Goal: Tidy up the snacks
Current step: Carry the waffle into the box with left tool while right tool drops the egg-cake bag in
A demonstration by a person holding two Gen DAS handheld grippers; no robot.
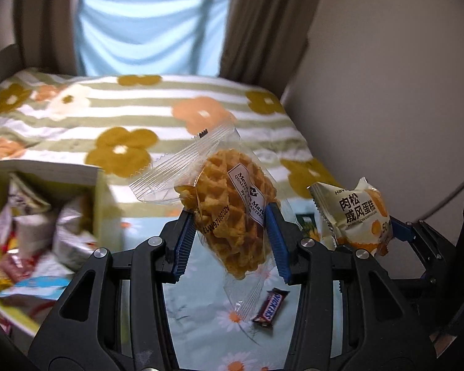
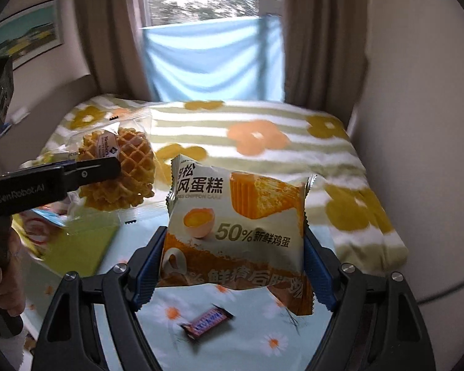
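Above the daisy-print cloth [image 1: 201,324], two snacks were held up: left gripper [image 1: 232,232] clamped one clear-wrapped waffle [image 1: 229,210], right gripper [image 2: 232,266] clamped one cream-and-orange cake packet [image 2: 238,225]. One small chocolate bar [image 1: 269,309] lay below. One green box [image 1: 105,204] of packets stood left, before a flowered blanket [image 1: 157,117].

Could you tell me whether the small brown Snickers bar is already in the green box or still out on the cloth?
Out. The small brown Snickers bar lies alone on the daisy-print cloth, well clear of the green cardboard box.

Both the left gripper [image 1: 232,235] and right gripper [image 2: 233,267] clamp packets, angled downward.
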